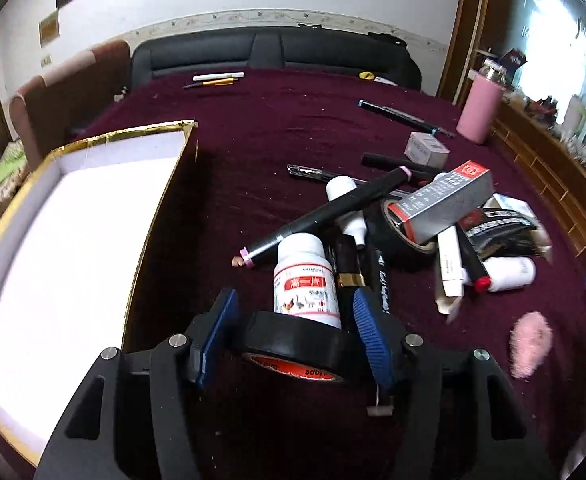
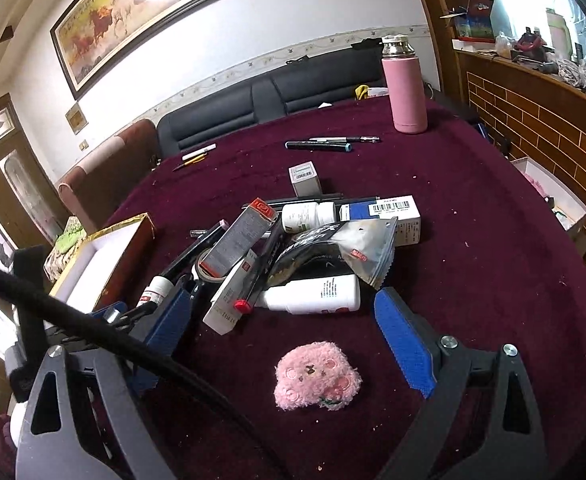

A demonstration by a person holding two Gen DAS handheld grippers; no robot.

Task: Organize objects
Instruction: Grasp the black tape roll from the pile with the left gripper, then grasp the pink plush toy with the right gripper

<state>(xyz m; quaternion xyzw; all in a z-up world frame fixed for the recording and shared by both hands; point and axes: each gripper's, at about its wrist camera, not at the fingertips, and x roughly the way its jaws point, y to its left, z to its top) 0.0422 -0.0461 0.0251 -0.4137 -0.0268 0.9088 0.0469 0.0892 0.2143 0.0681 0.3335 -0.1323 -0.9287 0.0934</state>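
Between the blue pads of the left gripper (image 1: 293,332) sits a black tape roll (image 1: 297,350), pinched on both sides and hiding the white bottle's (image 1: 307,280) bottom. Right gripper (image 2: 293,320) gapes wide, holding nothing, above the pink plush (image 2: 317,378). Farther off, the pile (image 2: 293,248) covers itself; the box (image 1: 73,240) is cut off.

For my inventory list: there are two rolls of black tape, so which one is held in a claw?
The black tape roll with the red core, between the left claw's blue pads. The other tape roll lies in the pile under the silver box.
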